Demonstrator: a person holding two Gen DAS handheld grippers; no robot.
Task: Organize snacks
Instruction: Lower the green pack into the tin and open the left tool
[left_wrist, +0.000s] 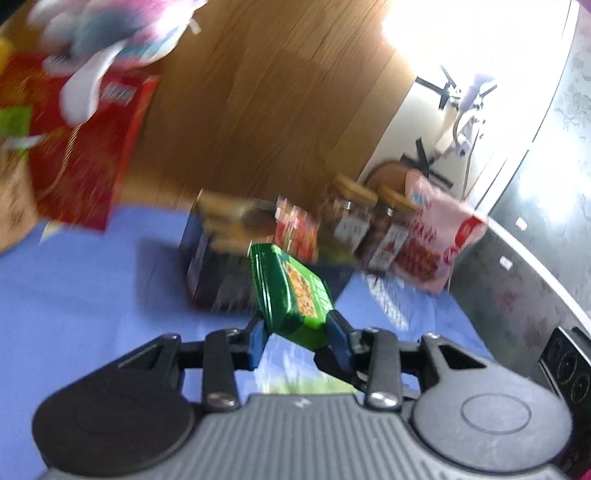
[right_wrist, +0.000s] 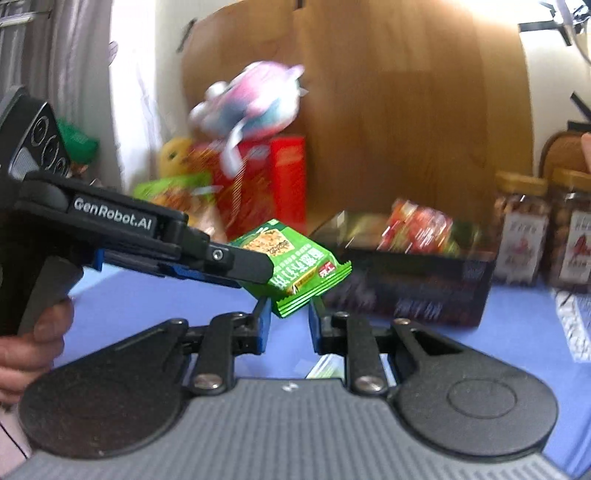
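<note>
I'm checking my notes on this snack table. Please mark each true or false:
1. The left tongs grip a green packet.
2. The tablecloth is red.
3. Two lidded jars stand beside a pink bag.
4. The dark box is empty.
1. True: the left tongs are closed on one end of the green packet.
2. False: the tablecloth is blue.
3. True: the jars stand right next to the pink bag.
4. False: the dark box holds red and green snack packs.
</note>
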